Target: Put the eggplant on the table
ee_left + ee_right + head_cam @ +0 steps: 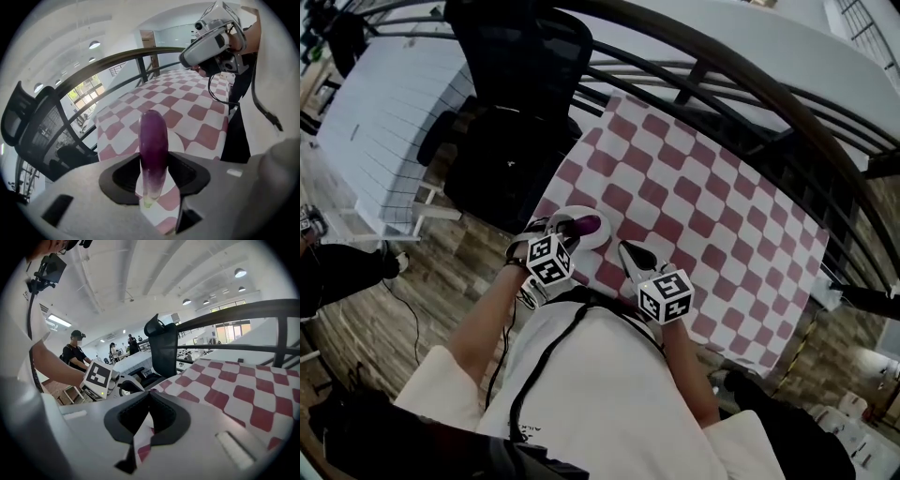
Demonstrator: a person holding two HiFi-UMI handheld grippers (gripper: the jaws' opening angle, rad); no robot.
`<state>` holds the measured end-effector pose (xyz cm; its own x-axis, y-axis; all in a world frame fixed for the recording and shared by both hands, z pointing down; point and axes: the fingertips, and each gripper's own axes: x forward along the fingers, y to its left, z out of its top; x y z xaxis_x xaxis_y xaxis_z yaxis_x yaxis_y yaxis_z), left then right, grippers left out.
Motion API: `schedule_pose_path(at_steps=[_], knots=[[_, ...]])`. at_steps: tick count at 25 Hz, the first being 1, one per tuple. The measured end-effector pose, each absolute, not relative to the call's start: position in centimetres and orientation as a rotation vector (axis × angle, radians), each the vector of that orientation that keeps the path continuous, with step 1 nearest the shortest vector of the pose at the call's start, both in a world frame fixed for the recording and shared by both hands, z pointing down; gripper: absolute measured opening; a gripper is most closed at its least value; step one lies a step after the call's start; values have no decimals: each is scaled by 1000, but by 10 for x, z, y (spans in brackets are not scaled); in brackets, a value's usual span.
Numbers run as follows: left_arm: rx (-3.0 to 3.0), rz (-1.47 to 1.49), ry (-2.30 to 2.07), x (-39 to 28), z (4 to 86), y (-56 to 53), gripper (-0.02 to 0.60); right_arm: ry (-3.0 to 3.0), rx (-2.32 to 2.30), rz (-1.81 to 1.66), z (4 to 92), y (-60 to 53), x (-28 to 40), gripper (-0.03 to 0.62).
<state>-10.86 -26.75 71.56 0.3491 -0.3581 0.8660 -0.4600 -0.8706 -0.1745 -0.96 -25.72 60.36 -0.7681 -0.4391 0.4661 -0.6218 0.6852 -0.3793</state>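
A purple eggplant [153, 140] with a pale green stem end stands between the jaws of my left gripper [154, 174], which is shut on it. In the head view the eggplant [584, 225] hangs over a white plate [602, 240] at the near left corner of the red-and-white checked table [703, 206]. My right gripper [628, 253] hovers just to the right of it, above the table's near edge. In the right gripper view its jaws [150, 394] meet at the tips with nothing between them, and the left gripper's marker cube [98, 376] shows beside it.
A black office chair [516, 56] stands off the table's left side. Curved dark railings [722, 56] run along the far edge. A white slatted surface [394, 103] lies at far left. People stand in the background of the right gripper view.
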Motion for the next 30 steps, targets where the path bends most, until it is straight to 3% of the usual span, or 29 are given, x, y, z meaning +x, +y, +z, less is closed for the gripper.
schedule_pose_path(at_steps=[12,30], knots=[[2475,1700,-667,-109,741,-270,190,-2474,762,750,636,-239,-40,6],[2474,2014,-344,-98,763,-270,190,-2414,866,810,644,-233,-12,6]])
